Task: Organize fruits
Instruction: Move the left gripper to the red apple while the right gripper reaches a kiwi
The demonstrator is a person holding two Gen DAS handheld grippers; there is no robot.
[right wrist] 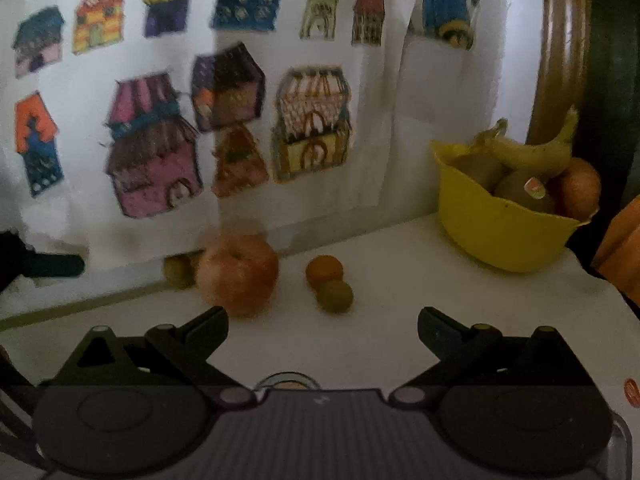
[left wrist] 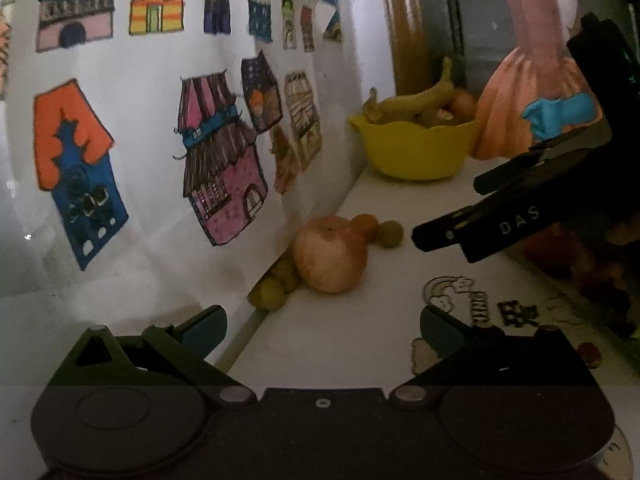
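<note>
A reddish-yellow apple (left wrist: 332, 254) (right wrist: 238, 274) lies on the white tabletop close to the wall. Beside it sit a small orange fruit (left wrist: 366, 224) (right wrist: 325, 271) and a small green fruit (left wrist: 390, 233) (right wrist: 335, 296). More small green fruits (left wrist: 272, 294) (right wrist: 178, 272) are tucked against the wall behind the apple. A yellow bowl (left wrist: 416, 152) (right wrist: 488, 236) further back holds a banana (left wrist: 416, 100) (right wrist: 528, 152) and other fruit. My left gripper (left wrist: 320, 326) is open and empty, short of the apple. My right gripper (right wrist: 322, 326) (left wrist: 446, 210) is open and empty, just before the two small fruits.
The wall on the left is covered with coloured house drawings (left wrist: 224, 160). A doll in an orange dress (left wrist: 532, 80) stands right of the bowl, with a wooden frame (left wrist: 404, 20) behind. Printed pictures (left wrist: 460, 300) mark the tabletop. The left gripper's fingertip (right wrist: 52, 266) shows at the right wrist view's left edge.
</note>
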